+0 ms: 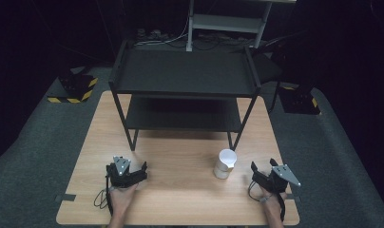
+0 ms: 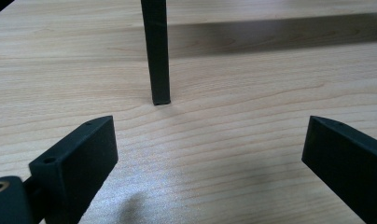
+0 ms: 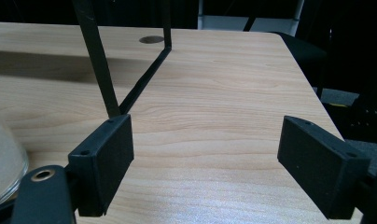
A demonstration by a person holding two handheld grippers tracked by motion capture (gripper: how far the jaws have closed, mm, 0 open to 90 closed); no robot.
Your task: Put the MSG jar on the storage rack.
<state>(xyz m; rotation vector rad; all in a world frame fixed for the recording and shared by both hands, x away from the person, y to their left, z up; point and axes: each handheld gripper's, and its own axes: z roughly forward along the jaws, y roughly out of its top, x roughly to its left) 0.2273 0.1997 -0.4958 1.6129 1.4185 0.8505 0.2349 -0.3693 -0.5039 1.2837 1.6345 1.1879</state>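
A white cup [image 1: 224,164] stands upright on the wooden table [image 1: 180,190], right of centre near the front. My right gripper [image 1: 263,165] rests to the right of the cup, apart from it. In the right gripper view the right gripper [image 3: 205,135] is open with bare wood between the jaws, and the cup [image 3: 4,163] shows at the left edge. My left gripper [image 1: 127,166] sits near the front left of the table. In the left gripper view the left gripper [image 2: 209,135] stands wide open and holds nothing, facing a black rack leg [image 2: 158,56].
A black two-tier rack [image 1: 185,76] stands on the back half of the table, its front legs [image 1: 132,137] reaching toward the middle. One rack leg [image 3: 100,74] rises beyond the right gripper's left jaw. The table's right edge [image 3: 312,79] drops to dark floor.
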